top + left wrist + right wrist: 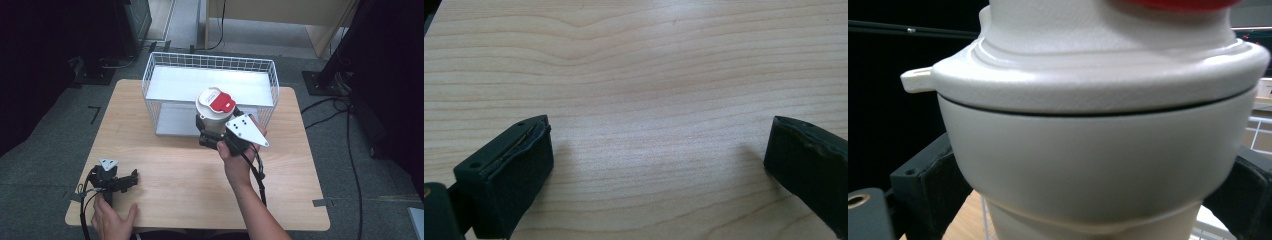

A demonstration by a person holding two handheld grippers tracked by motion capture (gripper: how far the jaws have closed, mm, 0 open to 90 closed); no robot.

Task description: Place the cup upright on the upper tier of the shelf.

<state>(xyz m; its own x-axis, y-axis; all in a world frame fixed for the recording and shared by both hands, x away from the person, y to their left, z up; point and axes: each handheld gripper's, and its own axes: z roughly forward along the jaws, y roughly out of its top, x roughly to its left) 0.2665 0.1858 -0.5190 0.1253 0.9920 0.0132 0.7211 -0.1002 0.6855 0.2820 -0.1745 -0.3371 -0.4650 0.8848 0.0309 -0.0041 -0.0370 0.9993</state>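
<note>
At the lower left of the high view, the left gripper [134,176] lies on the wooden table [165,170] under the person's left hand [111,220]. In the left gripper view its jaws stand wide apart with bare wood between them, so it is idle.

Toward the middle of the frame, the right hand [235,150] holds the right gripper [209,134] clamped around a cream-white container [214,111] with a red lid flap [221,103]. The right gripper view shows the black jaws pressed against either side of its body below the rim. The container hangs above the table, at the near edge of the white wire basket [150,75] in the upper middle.

Judging by this, pick-up is done; what is probably left is carrying the container over the wire wall, lowering it onto the basket's floor and letting go.
</note>
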